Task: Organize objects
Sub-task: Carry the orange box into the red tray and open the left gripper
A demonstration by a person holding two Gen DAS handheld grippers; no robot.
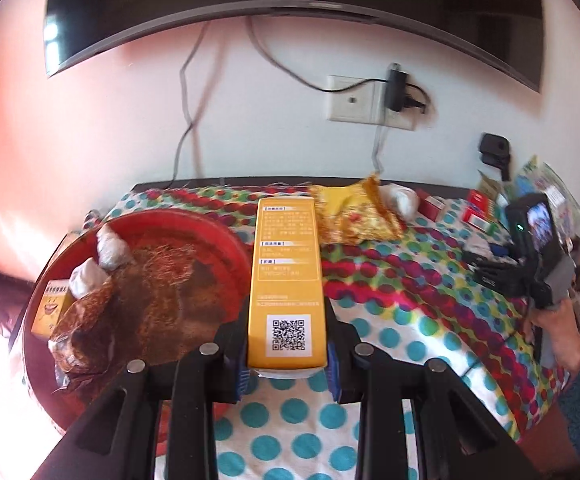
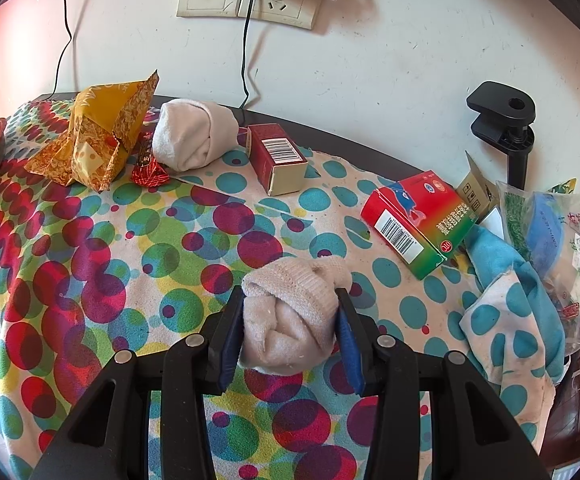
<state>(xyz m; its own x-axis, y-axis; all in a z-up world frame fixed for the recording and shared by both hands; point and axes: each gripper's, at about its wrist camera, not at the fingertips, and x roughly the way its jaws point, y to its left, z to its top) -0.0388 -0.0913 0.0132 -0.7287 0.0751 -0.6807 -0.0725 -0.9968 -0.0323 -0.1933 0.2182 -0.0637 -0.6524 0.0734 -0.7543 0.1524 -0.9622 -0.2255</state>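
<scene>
A: Starting at the left, the red basin [image 1: 225, 236] sits at about nine o'clock from the left gripper [image 1: 287, 354]. It already holds two rolled white socks [image 1: 97, 264], a small yellow box [image 1: 51, 308] and a brown foil bag [image 1: 89, 320].

B: And the left jaws?

A: Clamped on the near end of a tall yellow box [image 1: 287, 276], which points toward twelve o'clock, alongside the basin's right rim.

B: So that box probably goes in next. I'd swing it toward nine o'clock, lift the far end clear of the rim, and let go only once it is over the basin floor.

A: Further right, the right gripper [image 2: 290, 336] has its jaws pressed into both sides of a beige rolled sock [image 2: 294, 312], just above the dotted cloth [image 2: 89, 264].

B: Soft thing; keep the squeeze steady so it doesn't unroll.

A: Left on the cloth: a gold packet [image 2: 97, 136] at eleven o'clock, another white sock [image 2: 193, 136], a dark red box [image 2: 277, 156] at twelve, and a red-green box [image 2: 414, 220] at two.
</scene>
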